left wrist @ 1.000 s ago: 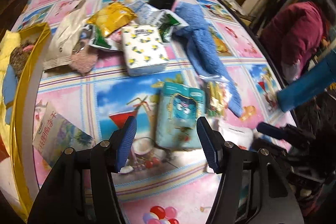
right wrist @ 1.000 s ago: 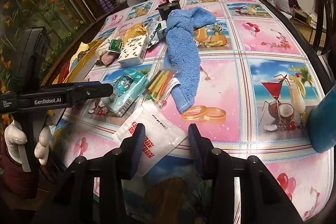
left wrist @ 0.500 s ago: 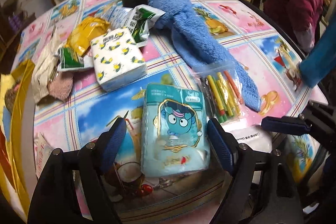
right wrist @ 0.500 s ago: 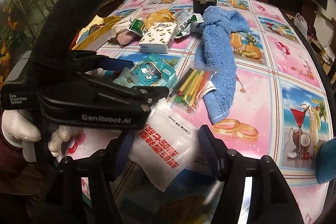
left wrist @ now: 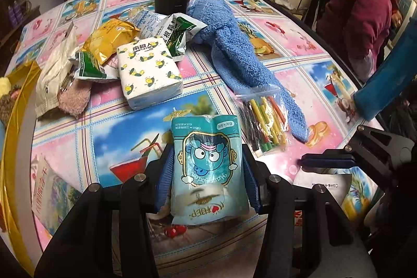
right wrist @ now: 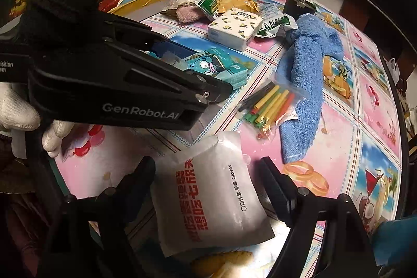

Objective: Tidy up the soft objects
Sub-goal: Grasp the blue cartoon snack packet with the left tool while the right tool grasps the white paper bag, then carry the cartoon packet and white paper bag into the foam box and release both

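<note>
Bright tablecloth (left wrist: pixel 109 132) is covered with soft packs. Teal pack (left wrist: pixel 208 168) is squeezed by the just-closed left gripper (left wrist: pixel 207 181). White pack (right wrist: pixel 208 194) is straddled, untouched, by the opening right gripper (right wrist: pixel 208 189).

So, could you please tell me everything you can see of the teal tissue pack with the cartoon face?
The teal tissue pack is a soft, glossy plastic-wrapped packet, printed with a blue wide-eyed cartoon face in a scalloped frame and some white lettering. It lies flat on the patterned tablecloth, its crimped top end pointing away. The left gripper has just been closing and its blue pads press both long sides, the wrapper puckering. Nothing else touches it; the bag of coloured sticks lies just to its right.
</note>
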`<state>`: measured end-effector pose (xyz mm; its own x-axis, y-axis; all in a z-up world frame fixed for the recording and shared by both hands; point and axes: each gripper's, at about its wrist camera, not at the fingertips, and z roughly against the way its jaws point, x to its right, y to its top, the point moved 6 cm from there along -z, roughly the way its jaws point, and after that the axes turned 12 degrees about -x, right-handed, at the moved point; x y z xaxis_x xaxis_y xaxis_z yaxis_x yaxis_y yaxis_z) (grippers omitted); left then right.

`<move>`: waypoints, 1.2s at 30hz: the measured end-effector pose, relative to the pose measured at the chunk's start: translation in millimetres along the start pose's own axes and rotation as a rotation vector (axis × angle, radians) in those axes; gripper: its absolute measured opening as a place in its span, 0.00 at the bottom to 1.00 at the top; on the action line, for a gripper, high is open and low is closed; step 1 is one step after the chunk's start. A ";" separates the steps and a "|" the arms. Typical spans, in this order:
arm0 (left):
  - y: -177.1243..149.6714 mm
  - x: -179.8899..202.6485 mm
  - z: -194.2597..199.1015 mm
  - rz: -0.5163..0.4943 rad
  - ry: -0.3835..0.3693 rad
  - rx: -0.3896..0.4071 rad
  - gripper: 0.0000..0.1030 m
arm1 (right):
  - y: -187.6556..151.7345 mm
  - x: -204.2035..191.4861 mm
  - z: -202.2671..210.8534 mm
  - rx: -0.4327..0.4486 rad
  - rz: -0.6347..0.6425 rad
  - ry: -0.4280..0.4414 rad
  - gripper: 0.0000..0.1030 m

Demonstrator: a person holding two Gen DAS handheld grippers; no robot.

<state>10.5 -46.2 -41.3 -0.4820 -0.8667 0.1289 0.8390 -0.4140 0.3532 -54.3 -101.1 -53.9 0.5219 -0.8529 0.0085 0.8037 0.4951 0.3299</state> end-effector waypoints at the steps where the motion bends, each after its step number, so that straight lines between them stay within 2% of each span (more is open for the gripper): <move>1: -1.1 -1.2 1.2 0.007 -0.011 0.000 0.47 | -1.0 -0.3 0.5 -0.004 0.000 -0.001 0.78; 3: -4.0 -3.5 5.0 0.021 -0.025 0.008 0.47 | -4.7 -0.3 2.4 -0.009 -0.013 -0.008 0.75; 5: -7.0 -4.6 10.4 0.030 -0.035 0.021 0.47 | -8.3 -1.1 5.4 -0.005 -0.024 -0.013 0.63; 6: -8.5 -4.9 13.6 0.033 -0.040 0.029 0.47 | -10.9 -2.3 7.6 -0.003 -0.031 -0.013 0.52; 7: -10.0 -4.8 17.4 0.036 -0.044 0.039 0.47 | -13.2 -3.9 9.8 0.000 -0.037 -0.007 0.36; 8: -11.5 -4.7 20.8 0.039 -0.049 0.047 0.47 | -14.9 -4.9 11.3 0.001 -0.045 -0.003 0.29; 9: -13.3 -5.1 24.3 0.043 -0.055 0.055 0.47 | -16.3 -5.9 12.5 0.003 -0.053 0.002 0.12; 10: -15.5 -5.8 28.2 0.048 -0.062 0.063 0.47 | -17.2 -6.7 13.4 0.005 -0.060 0.013 0.07; 16: -34.1 -25.4 62.7 0.123 -0.109 0.127 0.47 | -14.5 -7.8 25.0 0.052 -0.115 0.035 0.07; 21: -58.3 -70.5 96.2 0.242 -0.108 0.188 0.47 | 4.8 -19.5 33.0 0.086 -0.119 0.087 0.07; 28: -104.2 -158.9 125.2 0.459 -0.007 0.235 0.47 | 49.5 -61.9 39.9 0.114 -0.039 0.176 0.07; 31: -119.5 -187.8 134.7 0.525 0.042 0.258 0.47 | 78.1 -89.1 40.8 0.118 0.005 0.221 0.07; 36: -136.7 -233.2 139.0 0.611 0.082 0.277 0.47 | 127.2 -133.8 37.3 0.127 0.078 0.263 0.07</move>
<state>-27.0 251.2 9.2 0.0879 -0.9453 0.3141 0.8537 0.2340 0.4652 -32.5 69.9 22.2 0.6502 -0.7328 -0.2006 0.7248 0.5190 0.4531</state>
